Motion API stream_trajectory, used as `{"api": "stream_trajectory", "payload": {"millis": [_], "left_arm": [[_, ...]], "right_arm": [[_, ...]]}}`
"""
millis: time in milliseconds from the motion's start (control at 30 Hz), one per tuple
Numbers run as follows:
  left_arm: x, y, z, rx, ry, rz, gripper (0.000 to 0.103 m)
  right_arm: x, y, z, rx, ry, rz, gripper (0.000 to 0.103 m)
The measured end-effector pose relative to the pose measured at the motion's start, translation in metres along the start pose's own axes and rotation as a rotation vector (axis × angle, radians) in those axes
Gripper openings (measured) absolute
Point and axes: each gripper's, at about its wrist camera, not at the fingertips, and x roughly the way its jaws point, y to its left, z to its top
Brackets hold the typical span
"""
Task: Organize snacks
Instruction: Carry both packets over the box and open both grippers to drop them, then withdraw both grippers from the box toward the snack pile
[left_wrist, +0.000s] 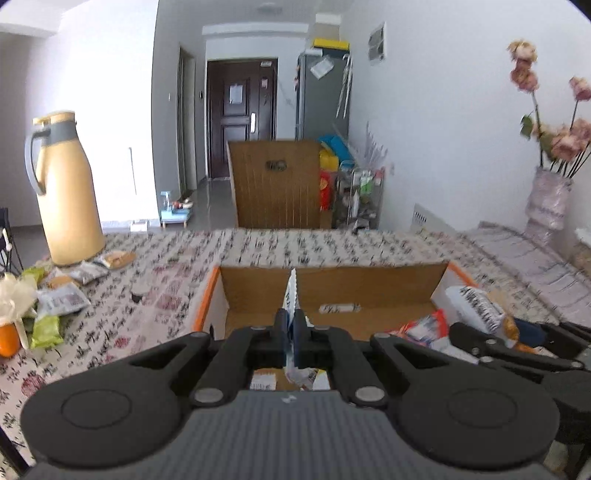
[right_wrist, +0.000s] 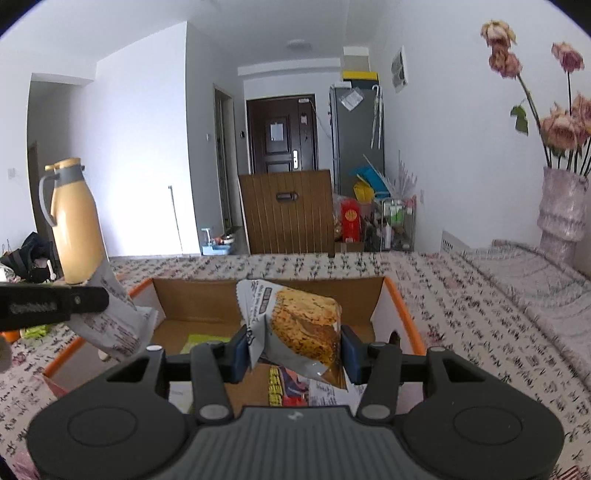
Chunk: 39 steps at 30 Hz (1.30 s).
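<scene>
Left hand-held gripper (left_wrist: 294, 325) pinching thin white snack packet (left_wrist: 293, 291) edge-on, above cardboard box (left_wrist: 332, 284). Right hand-held gripper (right_wrist: 293, 345) pinching puffy cake snack bag (right_wrist: 299, 325) above same box. Box sits on patterned worktop (left_wrist: 166, 295).

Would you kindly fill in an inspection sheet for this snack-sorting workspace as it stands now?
Surface: table under a patterned cloth.
Job's things: open cardboard box with packets inside; loose snack packets near the flask.
Clutter: yellow flask; vase of flowers.
Grippers: left tongs shut on a thin white packet; right tongs shut on a cracker packet; both over the box.
Cables: nothing seen.
Surroundings: wooden chair, dark door, grey fridge.
</scene>
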Motion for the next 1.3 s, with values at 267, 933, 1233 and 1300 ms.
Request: {"api": "stream_trajectory", "payload": {"millis": [267,933,1233,1300], "left_arm": [[0.014,0.009,-0.011,-0.010,0.043,-0.007,0.006],[-0.004,0.017,-0.002,-0.079,-0.023,0.068,0.103],[-0.030,0.014,0.010,-0.050,-0.037,0.088,0.103],[-0.036,0.015,0.008,-0.050,-0.033,0.086,0.103]], "right_arm": [[0.011,-0.001,-0.009,-0.006,0.041,0.005,0.057],[0.005,-0.004,-0.005,0.008,0.019,-0.002,0.103],[-0.019,0.004,0.010,-0.045,-0.004,-0.007,0.103],[-0.025,0.006,0.010,-0.056,-0.009,-0.007,0.103]]}}
